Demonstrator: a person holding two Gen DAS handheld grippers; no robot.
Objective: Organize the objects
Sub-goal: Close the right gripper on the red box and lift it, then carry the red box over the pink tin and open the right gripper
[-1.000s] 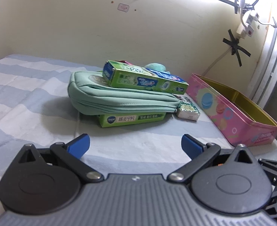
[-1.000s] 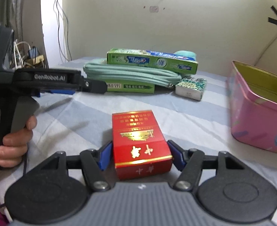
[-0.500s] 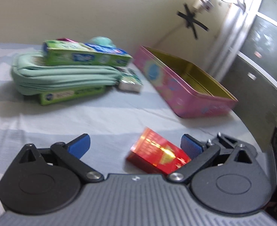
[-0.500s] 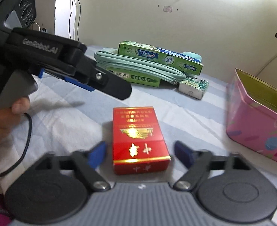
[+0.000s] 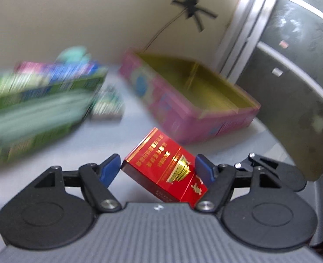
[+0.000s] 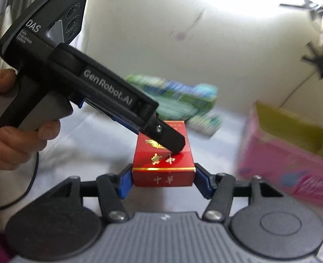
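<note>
A red cigarette box (image 5: 159,164) (image 6: 163,171) with gold lettering is held by both grippers at once. In the left wrist view it lies slantwise between the blue pads of my left gripper (image 5: 157,162), whose jaws are closing; both pads press on it. In the right wrist view the near end of the box sits between the pads of my right gripper (image 6: 163,170), whose jaws are closing too, and both pads touch its sides. One black finger (image 6: 170,138) of the left gripper reaches across the box's top from the left.
An open pink tin (image 5: 183,120) (image 6: 282,160) with a gold inside stands to the right. Blurred at back left are green toothpaste boxes (image 5: 47,81), a mint pouch (image 5: 29,114) and a small box (image 5: 108,107). A hand (image 6: 18,140) holds the left gripper's handle.
My left gripper swung right from the pouch pile to the red box and closed on it. The right gripper opened wide around the box, then closed in again.
</note>
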